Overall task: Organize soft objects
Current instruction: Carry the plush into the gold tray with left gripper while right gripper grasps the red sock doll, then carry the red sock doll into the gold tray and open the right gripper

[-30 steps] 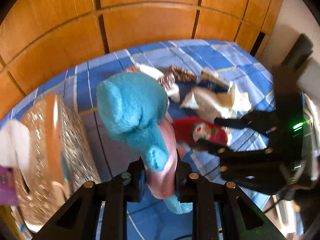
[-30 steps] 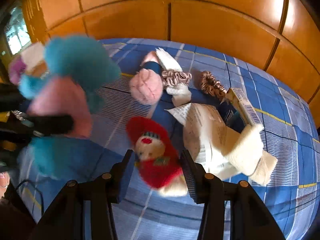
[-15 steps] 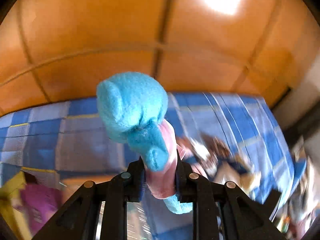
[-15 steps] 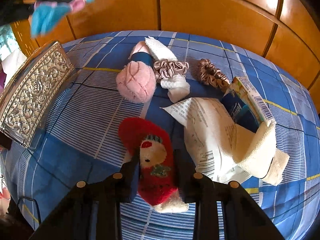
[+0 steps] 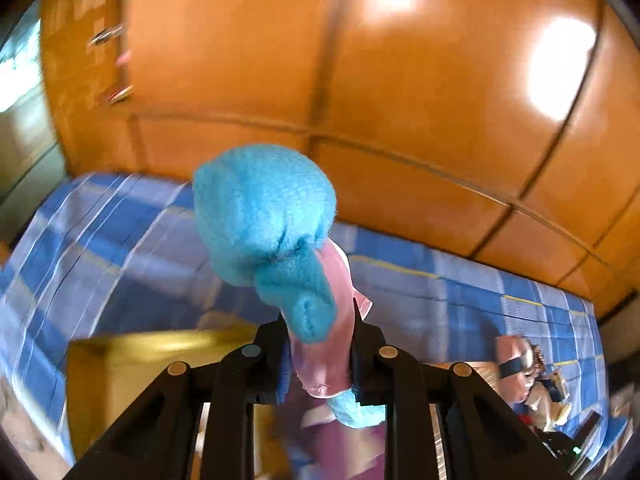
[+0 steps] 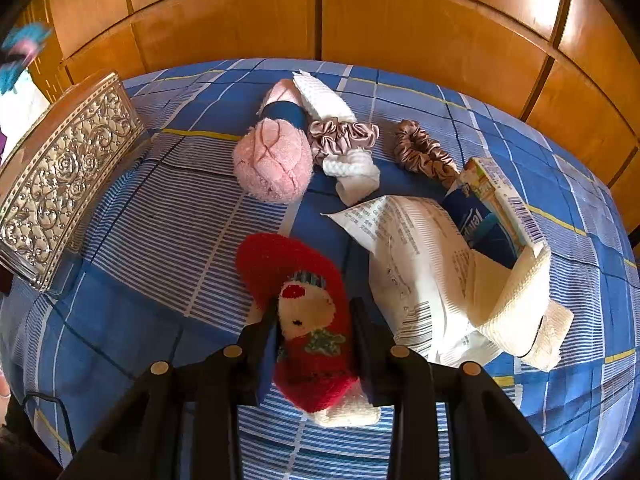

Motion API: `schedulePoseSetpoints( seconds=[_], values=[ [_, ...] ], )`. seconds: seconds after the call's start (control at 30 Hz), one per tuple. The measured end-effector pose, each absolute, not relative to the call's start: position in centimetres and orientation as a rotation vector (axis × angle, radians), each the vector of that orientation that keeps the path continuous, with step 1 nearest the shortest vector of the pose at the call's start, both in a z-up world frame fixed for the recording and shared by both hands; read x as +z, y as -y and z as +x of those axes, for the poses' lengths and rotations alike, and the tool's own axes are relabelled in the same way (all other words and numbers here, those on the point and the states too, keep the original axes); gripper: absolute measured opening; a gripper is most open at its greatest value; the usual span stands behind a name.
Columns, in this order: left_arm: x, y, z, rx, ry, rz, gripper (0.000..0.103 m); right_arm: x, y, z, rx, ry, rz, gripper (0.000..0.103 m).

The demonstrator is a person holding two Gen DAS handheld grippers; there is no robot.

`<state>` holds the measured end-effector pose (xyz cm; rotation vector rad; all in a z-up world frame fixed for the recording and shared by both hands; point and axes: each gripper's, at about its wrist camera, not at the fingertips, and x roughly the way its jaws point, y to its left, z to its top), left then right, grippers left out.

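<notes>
Blue plaid bedsheet (image 6: 132, 320) backed by wooden panels, blue-and-pink plush toy (image 5: 276, 240) clamped by left gripper (image 5: 318, 354), red Santa sock (image 6: 308, 320) pinched between right gripper (image 6: 314, 340) fingers.

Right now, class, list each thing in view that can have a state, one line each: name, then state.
left gripper: jaws shut on the blue and pink sock, held aloft
right gripper: jaws shut on the red sock lying on the bed
pink sock: rolled up
leaflet: unfolded
carton: lying flat
pale scrunchie: bunched
brown scrunchie: bunched
</notes>
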<state>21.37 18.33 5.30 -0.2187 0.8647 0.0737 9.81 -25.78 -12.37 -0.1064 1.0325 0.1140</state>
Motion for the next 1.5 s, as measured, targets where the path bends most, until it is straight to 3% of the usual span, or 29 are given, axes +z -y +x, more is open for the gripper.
schedulePoseSetpoints(
  seconds=[0.33, 0.67, 0.73, 0.77, 0.8, 0.87, 1.5],
  values=[
    [-2.4, -27.5, 11.9, 0.177, -0.946, -0.341, 0.023, -12.6, 25.4, 9.7, 0.079, -1.039, -0.124, 0.033],
    [-8.2, -28.8, 14.8, 0.175, -1.043, -0.367, 0.031, -12.8, 24.6, 9.2, 0.008, -1.012, -0.144, 0.033],
    [-8.4, -28.8, 15.5, 0.175, -1.039, -0.37, 0.037, -12.8, 24.5, 9.1, -0.004, -1.007, -0.135, 0.032],
    [-8.5, -28.8, 15.7, 0.177, -1.04, -0.371, 0.044, -12.8, 24.6, 9.2, -0.01, -1.01, -0.129, 0.032],
    [-8.6, -28.7, 15.8, 0.183, -1.04, -0.372, 0.057, -12.8, 24.6, 9.2, -0.013, -1.012, -0.127, 0.032],
    [-8.5, -28.9, 15.4, 0.199, -1.02, -0.385, 0.07, -12.8, 24.5, 9.2, -0.022, -1.014, -0.129, 0.032],
    [-5.5, -23.5, 4.3, 0.151, -0.872, -0.258, 0.073, -12.2, 25.3, 9.3, -0.05, -1.036, 0.006, 0.022]
  ],
)
